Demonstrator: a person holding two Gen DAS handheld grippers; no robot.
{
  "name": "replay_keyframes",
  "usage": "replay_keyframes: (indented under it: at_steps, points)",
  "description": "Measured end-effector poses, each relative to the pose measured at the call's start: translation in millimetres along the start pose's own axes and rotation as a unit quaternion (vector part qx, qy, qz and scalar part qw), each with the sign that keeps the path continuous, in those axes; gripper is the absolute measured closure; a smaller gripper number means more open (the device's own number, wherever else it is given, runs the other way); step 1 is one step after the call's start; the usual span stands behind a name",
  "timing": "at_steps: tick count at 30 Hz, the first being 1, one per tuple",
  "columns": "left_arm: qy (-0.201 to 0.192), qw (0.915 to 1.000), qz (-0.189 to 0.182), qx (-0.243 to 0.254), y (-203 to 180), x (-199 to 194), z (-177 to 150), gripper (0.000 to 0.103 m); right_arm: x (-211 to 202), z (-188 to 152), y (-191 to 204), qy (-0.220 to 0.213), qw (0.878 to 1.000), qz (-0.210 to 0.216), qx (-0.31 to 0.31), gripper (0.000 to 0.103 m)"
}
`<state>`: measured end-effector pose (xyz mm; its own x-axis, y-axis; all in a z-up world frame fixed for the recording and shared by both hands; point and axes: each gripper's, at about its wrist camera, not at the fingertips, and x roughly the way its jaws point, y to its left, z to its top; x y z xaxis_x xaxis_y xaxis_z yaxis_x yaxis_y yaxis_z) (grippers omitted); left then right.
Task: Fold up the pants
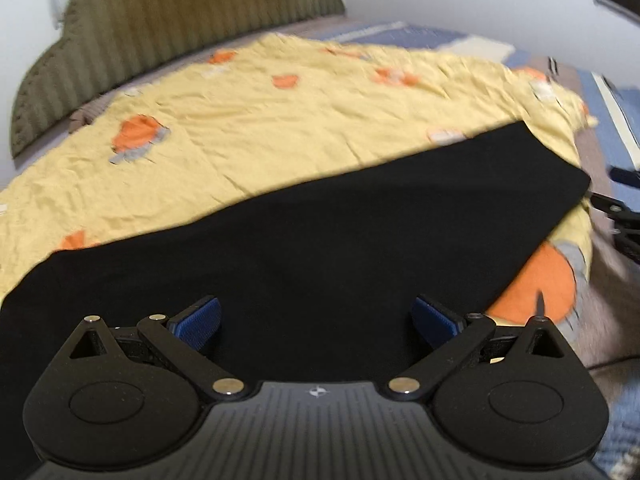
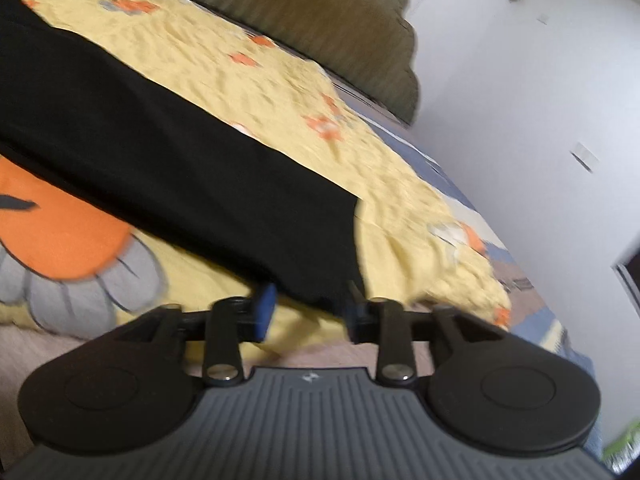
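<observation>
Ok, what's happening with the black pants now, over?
Left gripper open, hovering over the black pants. Right gripper open at the pants' end. Pants lie long on the yellow bedspread. Nothing blocking.

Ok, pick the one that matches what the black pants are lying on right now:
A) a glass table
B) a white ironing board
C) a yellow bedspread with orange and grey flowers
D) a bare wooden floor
C: the black pants stretch flat across a yellow bedspread printed with orange and grey flowers, on a bed with an olive ribbed headboard behind.
</observation>
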<state>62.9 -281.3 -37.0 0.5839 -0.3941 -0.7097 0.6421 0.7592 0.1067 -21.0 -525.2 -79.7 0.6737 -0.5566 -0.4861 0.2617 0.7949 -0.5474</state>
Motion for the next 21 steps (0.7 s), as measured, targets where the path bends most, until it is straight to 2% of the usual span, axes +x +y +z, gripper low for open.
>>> replay_keyframes:
  at_steps: [2,4,6,7,10,12,14,16,18,19,21]
  points:
    - [0.010,0.9999,0.002,-0.012,5.3,6.6,2.1,0.000,-4.0,-2.8,-12.8,0.003,0.999,-0.019,0.035,0.071]
    - [0.043,0.9990,-0.004,-0.012,7.5,19.5,0.3,0.000,-8.8,-2.8,-28.6,-0.012,0.993,-0.007,0.114,0.071]
    - [0.040,0.9990,-0.008,-0.018,8.0,22.1,-5.3,0.000,-8.0,2.0,-37.9,-0.033,0.980,0.056,0.188,0.071]
    - [0.039,0.9991,-0.007,-0.018,7.5,21.0,-5.9,0.000,-5.8,5.8,-38.3,-0.039,0.975,0.081,0.204,0.071]
    - [0.032,0.9995,-0.006,-0.004,5.9,14.8,-3.1,0.000,8.1,22.7,-31.7,-0.049,0.963,0.156,0.214,0.066]
    - [0.027,0.9996,0.001,0.013,4.4,12.1,-3.9,0.000,33.2,28.7,-30.5,-0.027,0.953,0.210,0.215,0.063]
    - [0.042,0.9988,-0.002,0.027,5.0,18.1,-6.8,0.000,59.9,24.3,-38.9,-0.016,0.943,0.240,0.231,0.063]
    - [0.045,0.9987,-0.011,0.020,7.3,15.4,-7.2,0.000,77.4,20.7,-59.9,-0.007,0.938,0.218,0.269,0.065]
    - [0.041,0.9988,-0.019,0.020,10.5,13.1,-2.2,0.000,86.1,26.0,-72.4,0.015,0.954,0.147,0.262,0.063]
    - [0.030,0.9993,-0.014,0.015,13.0,12.0,1.5,0.000,86.7,29.9,-75.8,0.016,0.958,0.130,0.253,0.062]
    - [0.008,0.9999,0.008,0.001,19.5,13.6,13.1,0.000,83.4,38.8,-79.8,-0.008,0.954,0.150,0.261,0.062]
